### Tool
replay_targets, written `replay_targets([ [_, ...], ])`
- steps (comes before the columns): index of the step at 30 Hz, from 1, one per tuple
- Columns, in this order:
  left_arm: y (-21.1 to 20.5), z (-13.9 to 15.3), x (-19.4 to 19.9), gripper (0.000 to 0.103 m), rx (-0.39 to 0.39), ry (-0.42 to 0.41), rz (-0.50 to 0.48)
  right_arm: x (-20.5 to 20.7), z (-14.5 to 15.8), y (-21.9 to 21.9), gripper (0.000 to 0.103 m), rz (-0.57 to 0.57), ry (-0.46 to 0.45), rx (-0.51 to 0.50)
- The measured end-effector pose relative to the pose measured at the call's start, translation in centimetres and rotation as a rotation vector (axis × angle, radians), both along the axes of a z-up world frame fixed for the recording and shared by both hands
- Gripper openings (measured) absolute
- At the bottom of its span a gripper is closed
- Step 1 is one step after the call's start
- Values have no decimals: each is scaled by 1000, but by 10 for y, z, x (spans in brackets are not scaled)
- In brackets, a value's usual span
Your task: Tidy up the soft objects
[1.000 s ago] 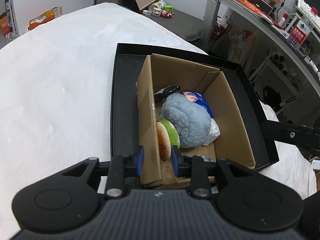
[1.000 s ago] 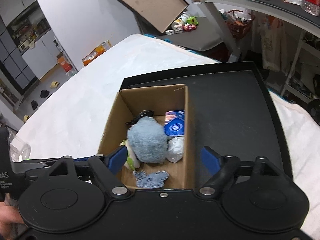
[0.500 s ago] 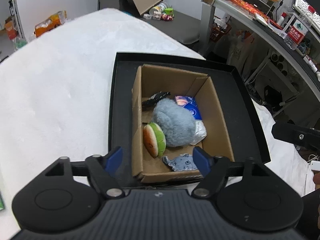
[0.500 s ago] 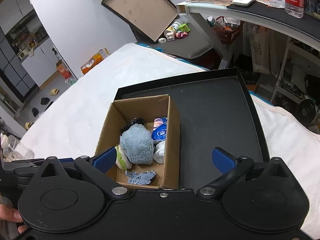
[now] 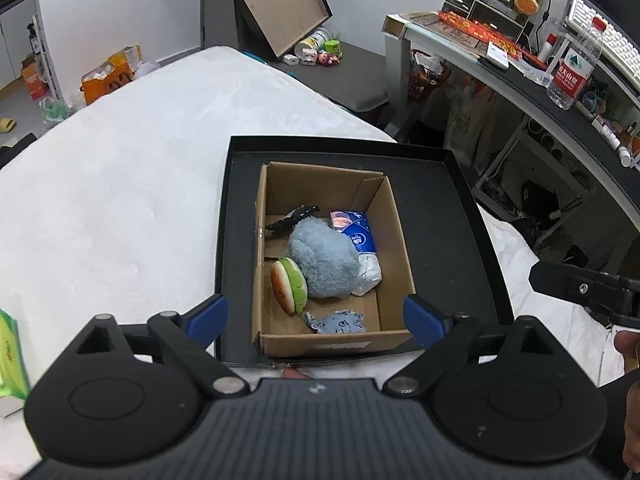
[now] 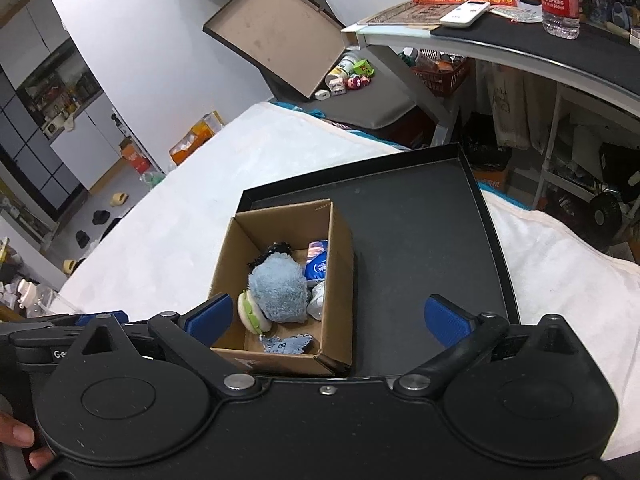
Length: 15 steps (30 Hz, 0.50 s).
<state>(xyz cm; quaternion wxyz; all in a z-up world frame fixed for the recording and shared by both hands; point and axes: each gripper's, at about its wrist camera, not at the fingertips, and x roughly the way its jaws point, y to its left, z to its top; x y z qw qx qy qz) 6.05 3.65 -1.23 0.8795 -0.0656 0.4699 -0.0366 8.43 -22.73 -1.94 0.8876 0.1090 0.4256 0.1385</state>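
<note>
An open cardboard box (image 5: 396, 232) (image 6: 340, 240) stands in a shallow black tray (image 5: 452, 208) (image 6: 420, 240) on a white bed. In the box lie a fluffy blue plush (image 5: 320, 262) (image 6: 278, 294), a burger-shaped plush (image 5: 289, 286) (image 6: 250, 312), a small blue cloth piece (image 5: 336, 322) (image 6: 286, 344), a blue tissue pack (image 5: 354, 230) (image 6: 316, 266) and a black item (image 5: 292, 218). My left gripper (image 5: 316, 320) is open and empty above the box's near edge. My right gripper (image 6: 326, 318) is open and empty, also above the near edge.
The white bed (image 5: 120, 200) spreads to the left. A green tissue pack (image 5: 10, 364) lies at the bed's near left edge. A desk (image 5: 520, 72) with a water bottle (image 5: 572, 66) stands to the right. A tilted box lid (image 6: 276, 34) leans against the far wall.
My left gripper let go of the burger plush in the box, opened and pulled back upward. My right gripper also rose and opened wider.
</note>
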Motion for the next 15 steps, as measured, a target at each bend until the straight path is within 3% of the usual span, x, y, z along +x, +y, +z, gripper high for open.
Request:
replay_targets([
  [15,-8,57,-41,101,36,-89,14,-28,36,-10,103,34,-48,-66],
])
